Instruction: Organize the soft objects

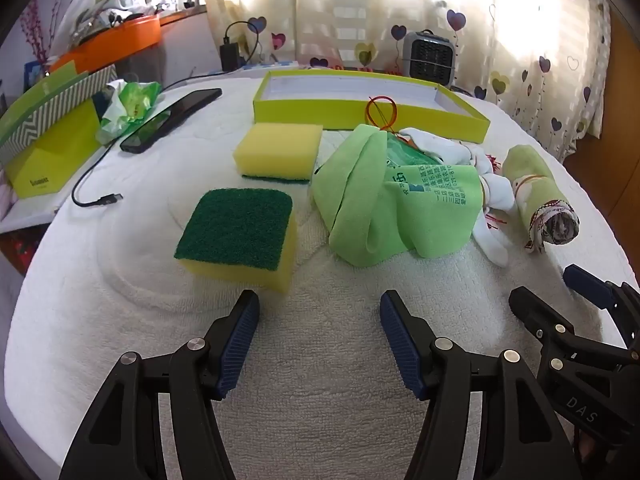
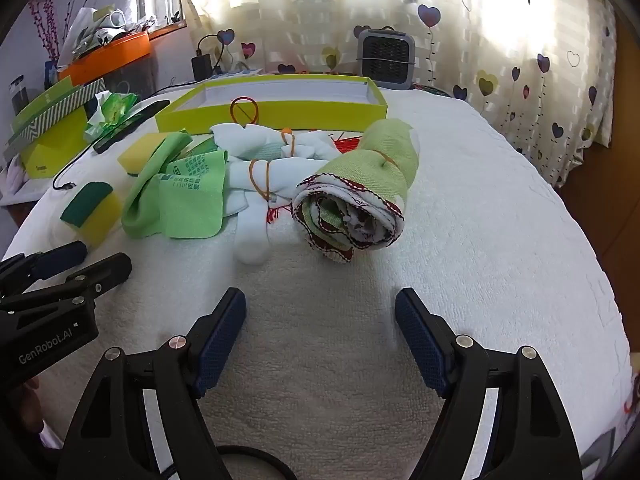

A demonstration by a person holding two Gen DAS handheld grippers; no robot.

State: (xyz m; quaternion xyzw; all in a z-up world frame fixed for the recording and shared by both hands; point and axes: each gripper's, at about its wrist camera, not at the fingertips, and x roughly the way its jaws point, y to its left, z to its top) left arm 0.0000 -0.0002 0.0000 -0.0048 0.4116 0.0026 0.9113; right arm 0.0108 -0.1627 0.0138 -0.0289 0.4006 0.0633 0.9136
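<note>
White towelling: we see it covering the table [image 1: 320, 380].
Left gripper [image 1: 320, 320]: jaws wide, nothing between.
Right gripper [image 2: 320, 316]: jaws wide, empty.
Rolled cloth [image 2: 360, 196]: just beyond right gripper.
Sponges [image 1: 240, 232]: beside green cloth [image 1: 400, 208], before yellow box [image 1: 360, 114].

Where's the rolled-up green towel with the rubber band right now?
The rolled green towel lies on the white cover straight ahead of the open right gripper, beside the banded white socks and in front of the yellow tray.
</note>
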